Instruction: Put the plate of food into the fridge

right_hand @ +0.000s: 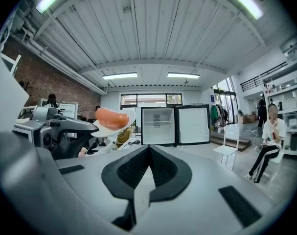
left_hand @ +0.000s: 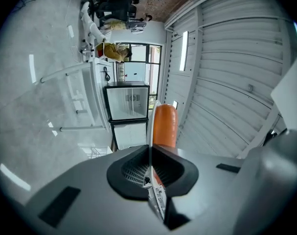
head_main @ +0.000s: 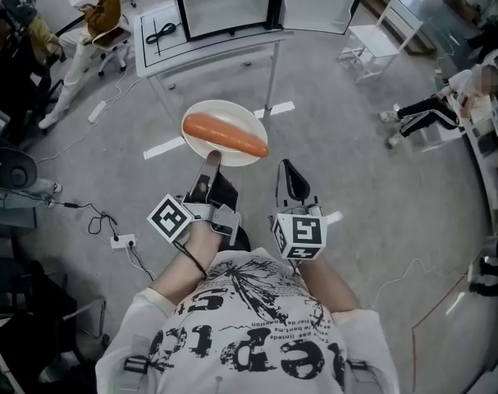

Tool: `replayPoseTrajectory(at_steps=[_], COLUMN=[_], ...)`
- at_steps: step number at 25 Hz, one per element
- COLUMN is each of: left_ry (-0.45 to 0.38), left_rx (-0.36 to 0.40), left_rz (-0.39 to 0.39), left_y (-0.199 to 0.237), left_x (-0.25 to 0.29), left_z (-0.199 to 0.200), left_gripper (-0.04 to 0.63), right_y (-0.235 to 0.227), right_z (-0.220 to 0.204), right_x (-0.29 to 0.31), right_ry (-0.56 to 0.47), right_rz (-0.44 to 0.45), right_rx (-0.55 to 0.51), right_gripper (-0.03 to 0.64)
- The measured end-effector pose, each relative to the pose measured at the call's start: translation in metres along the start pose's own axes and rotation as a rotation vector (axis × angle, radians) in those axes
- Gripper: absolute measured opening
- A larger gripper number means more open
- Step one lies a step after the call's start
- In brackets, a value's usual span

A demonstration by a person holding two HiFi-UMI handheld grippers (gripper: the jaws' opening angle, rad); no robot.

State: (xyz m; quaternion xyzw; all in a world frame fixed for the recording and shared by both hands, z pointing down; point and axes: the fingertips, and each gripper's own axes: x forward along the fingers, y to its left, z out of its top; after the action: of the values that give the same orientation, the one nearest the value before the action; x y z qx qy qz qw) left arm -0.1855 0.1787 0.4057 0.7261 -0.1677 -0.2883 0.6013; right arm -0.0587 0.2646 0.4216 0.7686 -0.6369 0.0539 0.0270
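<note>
Left claw point(head_main: 208, 161) clamps the near rim of the white plate point(head_main: 218, 109), held in mid-air well short of the open fridge point(head_main: 228, 2), an orange sausage point(head_main: 225, 135) lying on it. Right claw point(head_main: 289, 171), also short of the fridge, is closed, empty.

1 plate point(head_main: 201, 113), 1 sausage point(head_main: 225, 135) on it. 2 grippers: left gripper point(head_main: 209, 159), right gripper point(head_main: 288, 167). Bkgd: 1 fridge point(head_main: 224, 2), 1 table point(head_main: 207, 52), 1 white chair point(head_main: 378, 41).
</note>
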Motion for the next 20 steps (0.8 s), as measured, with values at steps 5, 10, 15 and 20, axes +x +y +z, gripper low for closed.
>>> replayPoseTrajectory(at_steps=[5, 10, 15, 20], left_ry=[0.059, 0.094, 0.079, 0.051], left_rx=[0.028, -0.017, -0.023, -0.007], left_rz=[-0.035, -0.023, -0.014, -0.006], left_y=[0.001, 0.023, 0.038, 0.052], left_x=[0.076, 0.126, 0.164, 0.193], left_z=[0.044, 0.082, 0.111, 0.130], left_gripper=[0.023, 0.023, 0.023, 0.023], right_y=[-0.007, -0.005, -0.011, -0.023], right_z=[0.026, 0.036, 0.043, 0.042], right_x=[0.085, 0.153, 0.198, 0.236], right_ry=[-0.021, -0.015, -0.003, 0.016], right_rz=[-0.040, -0.050, -0.055, -0.034], right_rx=[-0.010, -0.025, -0.037, -0.015], right_gripper=[0.000, 0.001, 0.000, 0.000])
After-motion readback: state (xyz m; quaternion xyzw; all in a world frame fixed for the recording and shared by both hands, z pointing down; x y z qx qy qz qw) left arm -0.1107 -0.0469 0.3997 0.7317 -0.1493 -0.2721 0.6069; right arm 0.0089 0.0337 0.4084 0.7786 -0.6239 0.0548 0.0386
